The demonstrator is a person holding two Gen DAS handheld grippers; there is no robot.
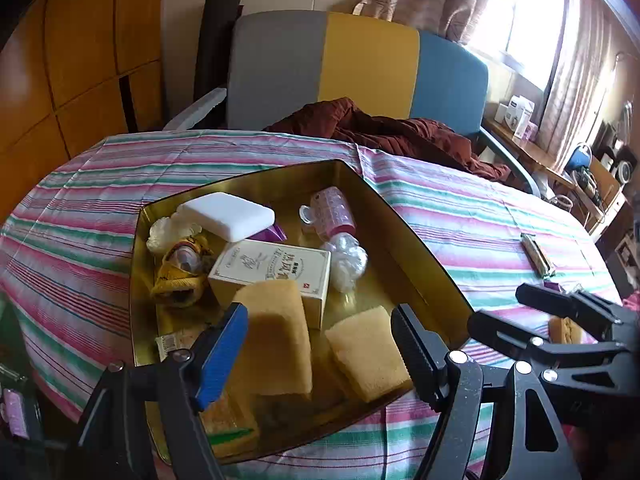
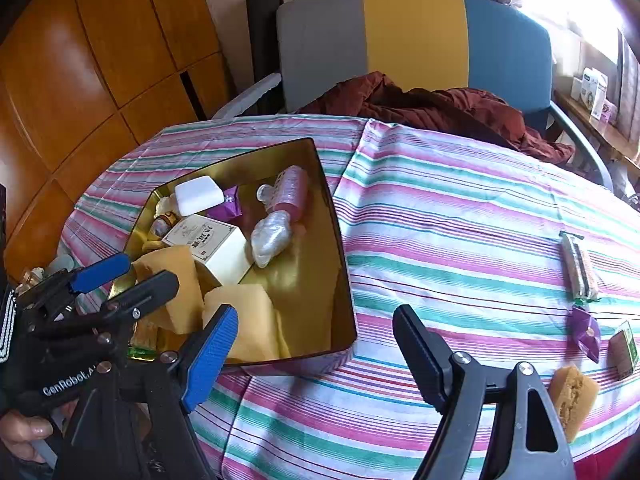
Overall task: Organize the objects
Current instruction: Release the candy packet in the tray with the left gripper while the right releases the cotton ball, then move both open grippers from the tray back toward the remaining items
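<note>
Two sponges (image 1: 320,344) between left fingers (image 1: 224,344), untouched

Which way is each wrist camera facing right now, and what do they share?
Left wrist: on the left gripper, open, angled down over the gold tin of sponges; right gripper at right.
Right wrist: on the right gripper, open, over the striped tablecloth right of the gold tin; left gripper and a hand at left.
Shared: tin, white box, tablecloth.
</note>
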